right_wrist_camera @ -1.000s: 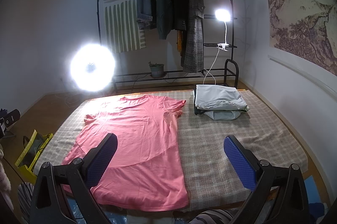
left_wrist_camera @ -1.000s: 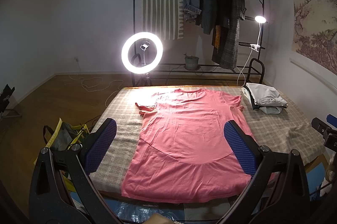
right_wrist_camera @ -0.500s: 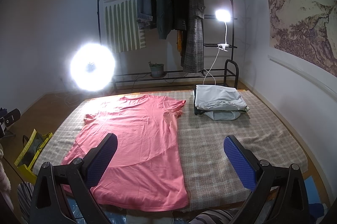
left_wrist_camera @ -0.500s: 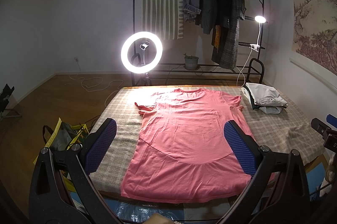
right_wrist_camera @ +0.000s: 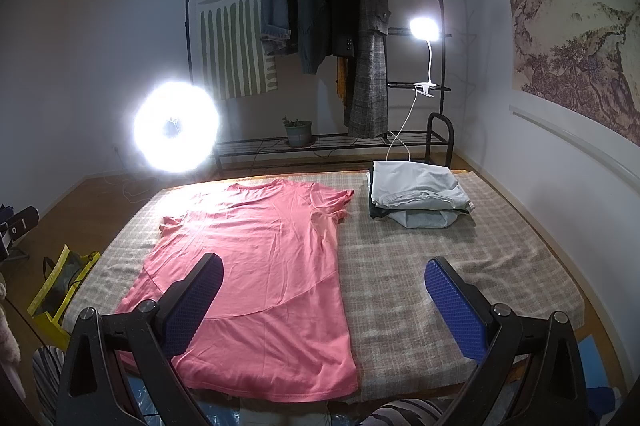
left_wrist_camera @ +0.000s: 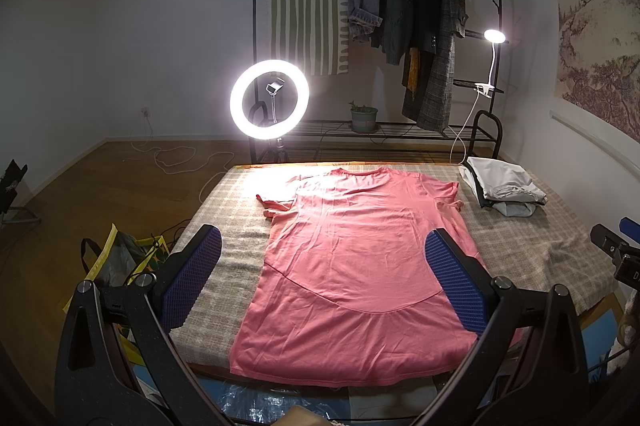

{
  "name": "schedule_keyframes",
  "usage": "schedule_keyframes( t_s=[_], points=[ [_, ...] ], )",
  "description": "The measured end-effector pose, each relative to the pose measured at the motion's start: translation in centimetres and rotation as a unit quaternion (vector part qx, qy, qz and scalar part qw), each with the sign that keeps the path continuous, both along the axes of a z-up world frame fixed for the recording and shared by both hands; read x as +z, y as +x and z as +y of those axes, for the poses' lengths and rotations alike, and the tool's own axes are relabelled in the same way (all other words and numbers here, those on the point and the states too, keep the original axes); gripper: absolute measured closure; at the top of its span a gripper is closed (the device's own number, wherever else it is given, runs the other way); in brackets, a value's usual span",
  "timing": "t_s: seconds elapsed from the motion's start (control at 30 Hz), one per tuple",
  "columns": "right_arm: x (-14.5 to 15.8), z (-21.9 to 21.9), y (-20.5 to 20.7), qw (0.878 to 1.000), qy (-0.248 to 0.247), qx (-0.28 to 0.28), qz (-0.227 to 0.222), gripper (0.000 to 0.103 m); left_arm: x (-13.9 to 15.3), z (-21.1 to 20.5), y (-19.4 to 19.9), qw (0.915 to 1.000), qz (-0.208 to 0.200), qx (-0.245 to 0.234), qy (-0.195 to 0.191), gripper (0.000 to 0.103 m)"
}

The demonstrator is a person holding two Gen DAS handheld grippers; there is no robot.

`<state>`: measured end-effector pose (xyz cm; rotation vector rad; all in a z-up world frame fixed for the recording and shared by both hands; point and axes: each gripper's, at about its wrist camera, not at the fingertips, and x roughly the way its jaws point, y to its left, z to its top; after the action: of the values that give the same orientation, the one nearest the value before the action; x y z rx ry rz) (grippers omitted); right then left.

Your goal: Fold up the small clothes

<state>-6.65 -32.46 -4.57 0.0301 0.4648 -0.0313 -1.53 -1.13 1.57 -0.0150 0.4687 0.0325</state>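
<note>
Nothing has moved since the earlier frames: both of your grippers hold the same spot above the near edge of the bed, and the shirt lies as it did.

Your left gripper [left_wrist_camera: 322,282] is released, its blue pads spread wide with nothing between them, hovering over the near half of the shirt [left_wrist_camera: 360,266]. Your right gripper [right_wrist_camera: 324,300] is likewise spread and empty; its left pad sits over the shirt's near part, its right pad over the bare blanket [right_wrist_camera: 460,250].

The shirt is pink and lies flat, hem toward you at the near edge, collar at the far end, sleeves out to either side. It covers the left and middle of the blanket, with light creases across the body.

To the near left, on the floor, a yellow bag [left_wrist_camera: 120,258] stands beside the bed.

At the far right corner of the blanket, a stack [right_wrist_camera: 420,193] of folded pale clothes rests well apart from the shirt.

Beyond the bed, a ring light [left_wrist_camera: 269,99] glows at the far left, a rack [left_wrist_camera: 400,37] of dark clothes stands against the wall, and a clip lamp [right_wrist_camera: 425,27] shines on its right side.
</note>
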Motion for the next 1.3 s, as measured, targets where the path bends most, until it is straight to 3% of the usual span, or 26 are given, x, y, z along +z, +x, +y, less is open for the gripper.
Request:
schedule_keyframes(
  t_s=[0.47, 0.67, 0.8, 0.9, 1.03, 1.2, 1.3],
  points=[
    [-0.4, 0.4, 0.9, 1.0, -0.004, 0.006, 0.004, 0.001, -1.0, 1.3, 1.0, 0.9999, 0.007, 0.009, 0.002, 0.0],
    [0.0, 1.8, 2.7, 1.0, -0.016, 0.02, 0.002, 0.001, -3.1, 4.5, 1.4, 0.9987, 0.013, 0.041, -0.027, 0.0],
    [0.7, 3.0, 4.0, 0.999, -0.017, 0.036, -0.025, 0.0, -4.8, 7.3, 1.6, 0.9968, 0.03, 0.066, -0.034, 0.007],
    [1.2, 3.6, 5.6, 0.996, 0.01, 0.072, -0.043, 0.0, -6.3, 8.7, 1.2, 0.9947, 0.046, 0.082, -0.041, 0.017],
    [1.6, 4.9, 8.7, 0.991, 0.041, 0.123, -0.019, 0.0, -9.2, 11.2, 0.6, 0.9879, 0.092, 0.095, -0.08, 0.026],
    [2.0, 8.0, 12.4, 0.984, 0.03, 0.174, -0.013, 0.001, -11.9, 13.3, -0.7, 0.9752, 0.131, 0.109, -0.141, 0.03],
    [1.8, 10.2, 15.6, 0.975, 0.042, 0.219, 0.017, 0.005, -13.7, 14.2, -0.3, 0.9678, 0.152, 0.118, -0.162, 0.03]
  ],
)
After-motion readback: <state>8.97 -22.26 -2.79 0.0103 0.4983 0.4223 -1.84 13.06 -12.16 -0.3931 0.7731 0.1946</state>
